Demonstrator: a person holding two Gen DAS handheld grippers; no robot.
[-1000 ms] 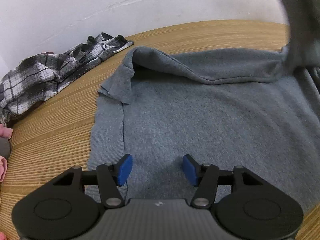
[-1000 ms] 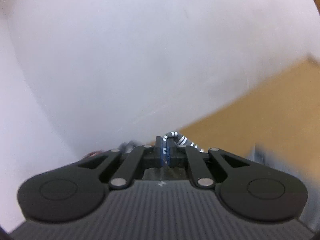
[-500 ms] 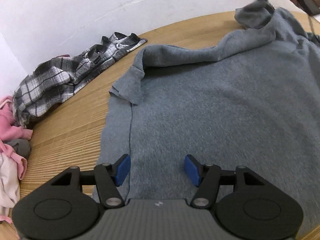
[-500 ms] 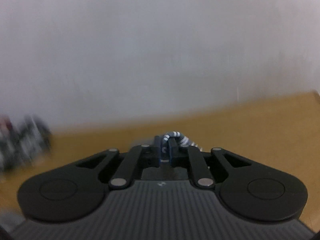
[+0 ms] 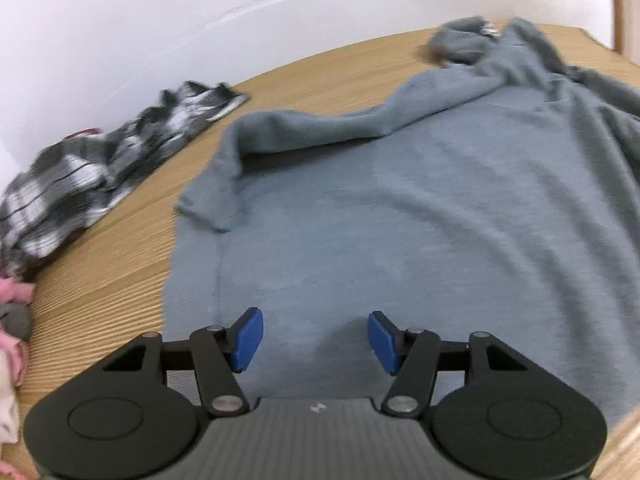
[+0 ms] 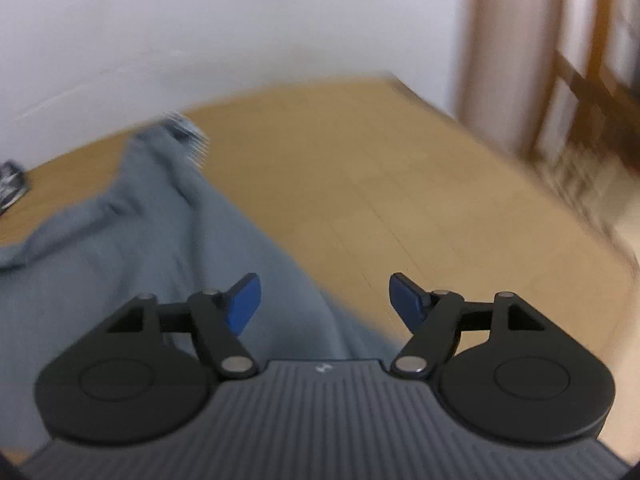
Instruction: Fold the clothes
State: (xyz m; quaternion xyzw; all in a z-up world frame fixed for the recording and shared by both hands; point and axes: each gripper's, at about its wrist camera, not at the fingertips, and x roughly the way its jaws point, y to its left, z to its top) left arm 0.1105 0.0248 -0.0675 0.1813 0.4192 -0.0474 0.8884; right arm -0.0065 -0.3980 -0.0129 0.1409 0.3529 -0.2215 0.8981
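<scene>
A grey sweatshirt (image 5: 420,208) lies spread across a wooden desk (image 5: 100,272) that stands against a white wall (image 5: 160,20). In the left wrist view, its near hem runs under the left hand-held gripper (image 5: 315,338), whose blue pads (image 5: 247,338) stand apart above the fabric with nothing pinched between them. The garment's left edge is flipped over on itself in a loose fold, and a long ridge of cloth runs from that fold toward the far right, ending in a bunched grey heap near the desk's far edge. To the left of the sweatshirt, well apart from it, a black-and-white plaid shirt (image 5: 92,172) lies crumpled by the wall, and some pink clothing (image 5: 12,320) sits at the left border. The right wrist view is blurred. It shows the right hand-held gripper (image 6: 325,302) released, its jaws having just been opening, with nothing between them. It hangs over the sweatshirt's right edge (image 6: 120,248), one pad over grey cloth and the other over bare desk (image 6: 380,184). A wooden frame (image 6: 580,92), too blurred to identify, stands beyond the desk on the right.
</scene>
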